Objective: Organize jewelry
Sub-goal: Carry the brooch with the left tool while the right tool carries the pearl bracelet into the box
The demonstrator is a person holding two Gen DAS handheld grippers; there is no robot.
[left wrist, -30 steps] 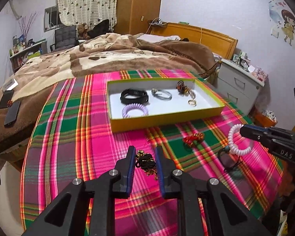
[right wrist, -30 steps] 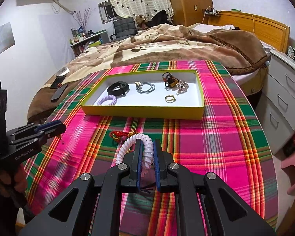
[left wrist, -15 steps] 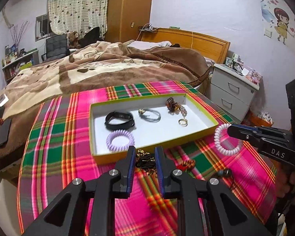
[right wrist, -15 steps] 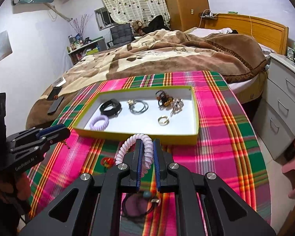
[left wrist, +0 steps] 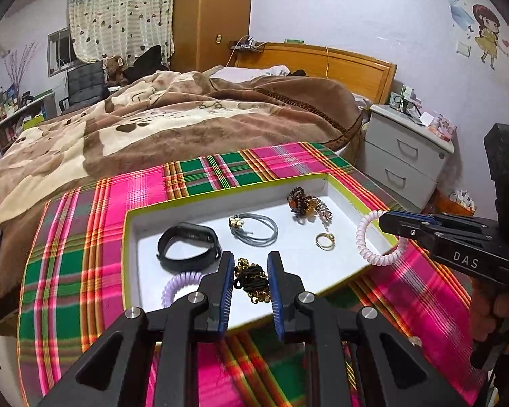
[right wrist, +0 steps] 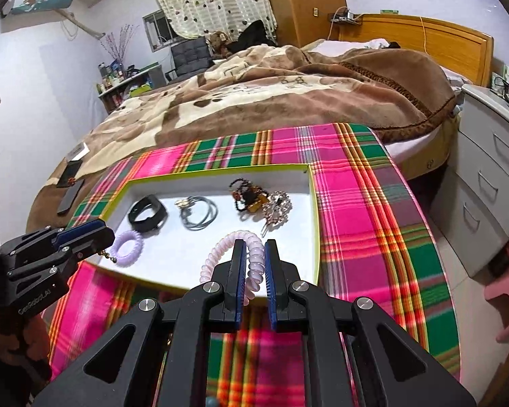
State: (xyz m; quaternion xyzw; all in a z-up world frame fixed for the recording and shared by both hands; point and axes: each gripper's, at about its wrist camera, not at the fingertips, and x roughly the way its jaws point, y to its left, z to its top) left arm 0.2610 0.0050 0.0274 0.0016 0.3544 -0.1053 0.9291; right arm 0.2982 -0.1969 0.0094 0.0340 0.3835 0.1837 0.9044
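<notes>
Left gripper (left wrist: 251, 279) clamping black-and-gold chain (left wrist: 252, 278) over tray (left wrist: 336, 279), right gripper (right wrist: 254, 264) pinching pale pink coil band (right wrist: 236, 254) above tray's near edge.

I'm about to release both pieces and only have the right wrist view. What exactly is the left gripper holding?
Observer: A black-and-gold chain bundle, pinched between the left gripper's fingers.
Operator: Is anything in the tray hidden behind my pink coil?
Observer: Yes, a gold ring lies on the floor of the tray, between the grey cord loops and your pink coil.
</notes>
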